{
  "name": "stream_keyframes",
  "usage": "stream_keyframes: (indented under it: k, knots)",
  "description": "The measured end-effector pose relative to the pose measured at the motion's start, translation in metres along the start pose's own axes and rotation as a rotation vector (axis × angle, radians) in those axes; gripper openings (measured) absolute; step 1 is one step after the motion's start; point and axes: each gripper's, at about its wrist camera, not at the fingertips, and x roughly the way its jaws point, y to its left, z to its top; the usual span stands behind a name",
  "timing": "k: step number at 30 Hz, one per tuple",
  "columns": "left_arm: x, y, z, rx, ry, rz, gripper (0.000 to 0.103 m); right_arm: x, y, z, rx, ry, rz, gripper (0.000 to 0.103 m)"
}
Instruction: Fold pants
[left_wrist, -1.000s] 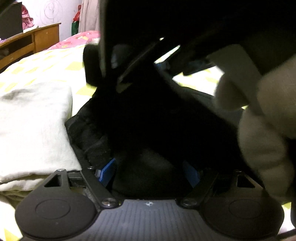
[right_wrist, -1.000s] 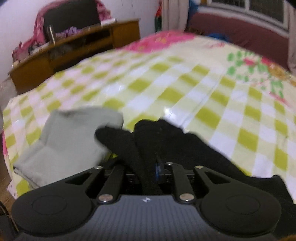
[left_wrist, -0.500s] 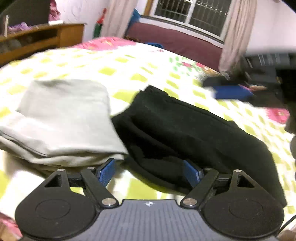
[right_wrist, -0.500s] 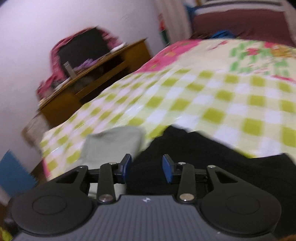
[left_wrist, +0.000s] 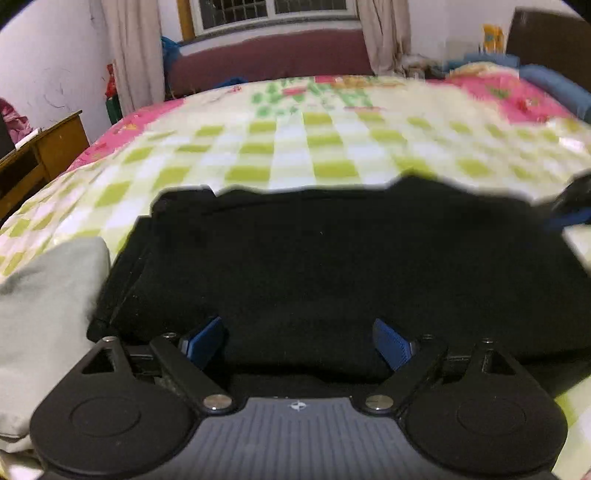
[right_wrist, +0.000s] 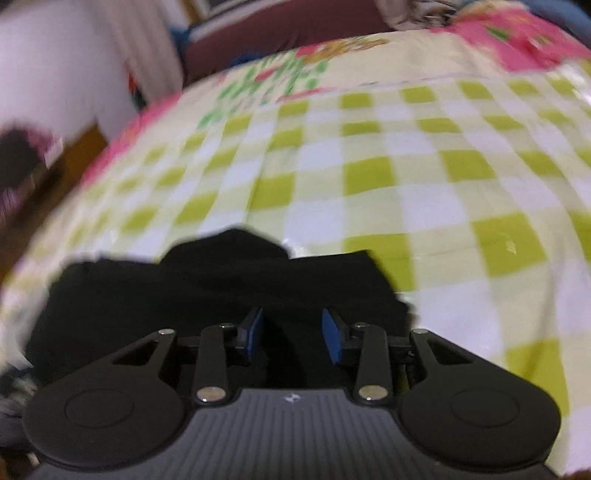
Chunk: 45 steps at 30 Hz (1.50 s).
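While the black pants (left_wrist: 332, 266) are lying folded over into a wide dark slab on the checked bedspread (left_wrist: 280, 147), both grippers are hanging just over their near edge with nothing in them. Left gripper (left_wrist: 299, 338) is opening, blue pads spread about as wide as they go, fabric under the gap but not pinched. Right gripper (right_wrist: 293, 334) sits over the right end of the pants, jaws only partly apart and not pressing on anything either, cloth just below. Just left of the pants there's a folded pale grey garment (left_wrist: 48, 306), touching or near enough to the pants' left edge. My guess is the next bit is grabbing for another fold, so here's what I'd do: pinch all the layers at the near edge of the pants, not just the top one, or the stack slides apart when lifted. Keep both grabs level with each other so the crease runs straight. Stay clear of that grey garment on the left side of the pants, easy to snag by accident. Far edge of the pants looks a bit lumpy, worth smoothing after.
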Motion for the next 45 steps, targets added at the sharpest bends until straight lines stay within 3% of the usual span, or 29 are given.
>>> stream_keyframes:
  k: [3,8,11,17,19,20,24,26,33,37,42,45]
  knots:
    - [-0.006,-0.009,0.005,0.033,-0.004,0.020,0.101,-0.017,-0.031,-0.007,0.066,-0.009,0.031,0.046]
    - [0.002,-0.020,0.016,0.045,0.019,0.014,0.101,0.003,-0.074,-0.026,0.296,0.113,0.243,0.046]
    - [0.001,-0.029,0.018,0.075,0.028,0.017,0.101,0.016,-0.086,-0.041,0.404,0.131,0.353,0.049]
    - [0.004,-0.042,0.025,0.138,0.038,0.035,0.101,0.019,-0.086,-0.035,0.396,0.139,0.493,0.054]
    - [0.007,-0.046,0.027,0.149,0.046,0.032,0.101,0.030,-0.088,-0.035,0.412,0.155,0.465,0.041]
    - [0.009,-0.048,0.027,0.151,0.051,0.033,0.101,0.036,-0.088,-0.036,0.424,0.167,0.452,0.029]
    - [0.011,-0.060,0.031,0.162,0.083,0.018,0.101,0.032,-0.093,-0.038,0.508,0.147,0.489,0.016]
    - [0.010,-0.072,0.031,0.182,0.091,-0.008,0.101,0.018,-0.101,-0.036,0.511,0.117,0.503,0.015]
    - [0.000,-0.148,0.020,0.315,0.133,-0.175,0.101,-0.029,-0.162,-0.043,0.578,0.026,0.376,0.015]
    - [-0.019,-0.186,0.013,0.448,0.087,-0.220,0.101,-0.066,-0.184,-0.044,0.536,-0.024,0.295,0.015]
    - [-0.047,-0.194,0.035,0.430,-0.035,-0.267,0.101,-0.091,-0.197,-0.053,0.516,-0.055,0.226,0.015]
    - [-0.045,-0.198,0.052,0.422,-0.108,-0.228,0.101,-0.094,-0.202,-0.061,0.554,-0.049,0.230,0.015]
